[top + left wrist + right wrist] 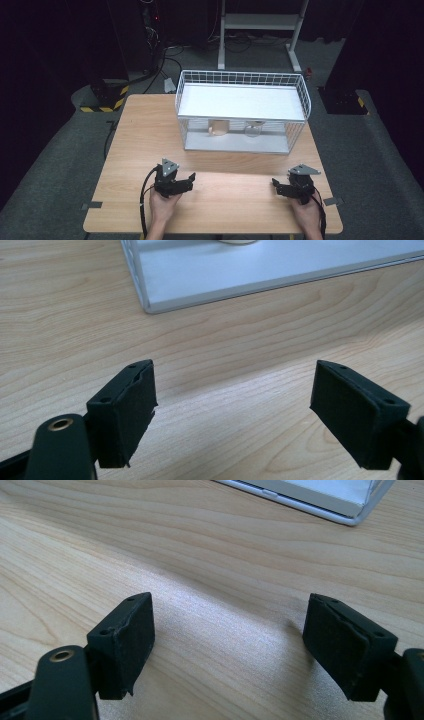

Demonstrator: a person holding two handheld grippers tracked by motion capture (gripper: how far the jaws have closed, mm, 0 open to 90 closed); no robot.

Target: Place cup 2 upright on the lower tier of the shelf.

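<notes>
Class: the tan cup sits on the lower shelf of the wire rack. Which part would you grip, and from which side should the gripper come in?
Grip the cup by its side wall, coming in level from the rack's near, open front. The upper shelf covers it from above, and wire mesh seems to close the ends, so a top grasp looks blocked. The left gripper, its fingers open, is nearer.

White wire rack (300, 90), pale wood-grain table (145, 130), perhaps beige cup (218, 128).

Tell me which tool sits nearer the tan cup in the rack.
Left. The left tool sits in front of the cup, slightly to its left; the right tool is far off to its right, near the table edge.
</notes>
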